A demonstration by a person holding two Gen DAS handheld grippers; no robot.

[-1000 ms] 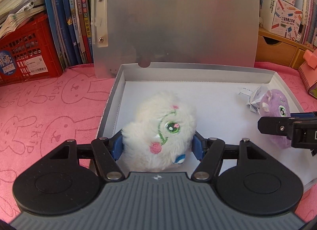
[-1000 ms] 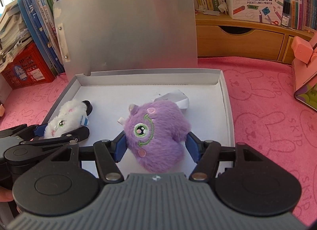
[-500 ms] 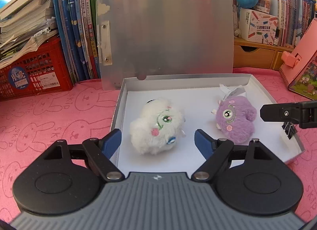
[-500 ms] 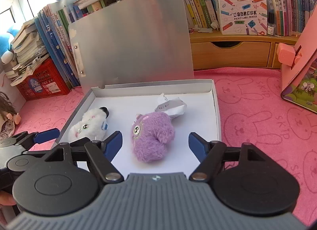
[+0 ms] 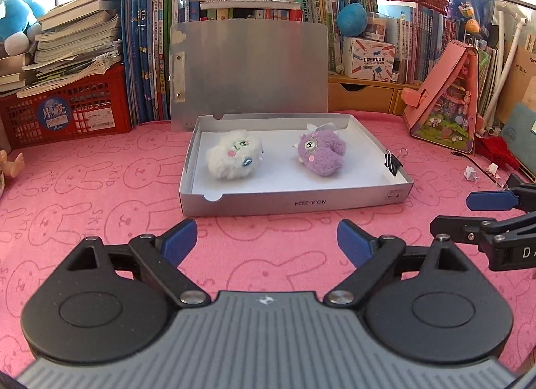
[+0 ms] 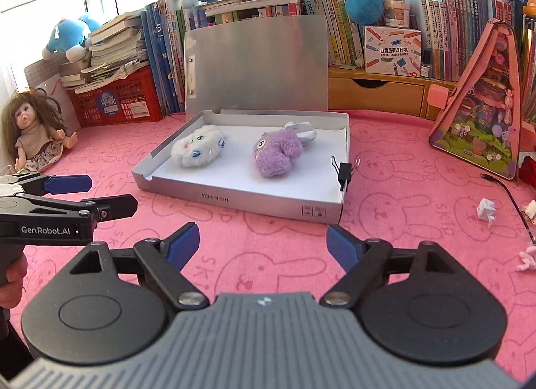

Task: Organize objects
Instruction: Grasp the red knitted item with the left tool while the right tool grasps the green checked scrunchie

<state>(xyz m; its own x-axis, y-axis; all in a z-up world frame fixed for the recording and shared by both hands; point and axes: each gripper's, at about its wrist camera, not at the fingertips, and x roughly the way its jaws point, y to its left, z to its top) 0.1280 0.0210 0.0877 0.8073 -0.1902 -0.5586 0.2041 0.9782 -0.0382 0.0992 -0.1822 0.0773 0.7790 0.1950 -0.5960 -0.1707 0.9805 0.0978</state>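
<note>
Pink bunny-print cloth is covering the counter [image 5: 100, 208], and on it a shallow grey box [image 5: 294, 203] is sitting with its lid standing open against the books. Going left to right inside it, the white plush toy [image 5: 233, 154] is lying toward the left wall and the purple plush toy [image 5: 320, 154] toward the right, the two apart, with a black binder clip [image 5: 392, 163] gripping the right rim.

Both tools are hanging over bare cloth in front of the box. The left hand-held gripper [image 5: 264, 238] is released, its jaws having just been opening with nothing between them; the right hand-held gripper [image 6: 263, 241] is likewise spread and empty.

Judging by this, the placing step is looking done, and the next move is probably calling for swinging the lid down or fetching another stray item.

A white tag or paper behind the purple toy is hard to make out, and the scraps at the far right are too small to identify.
</note>
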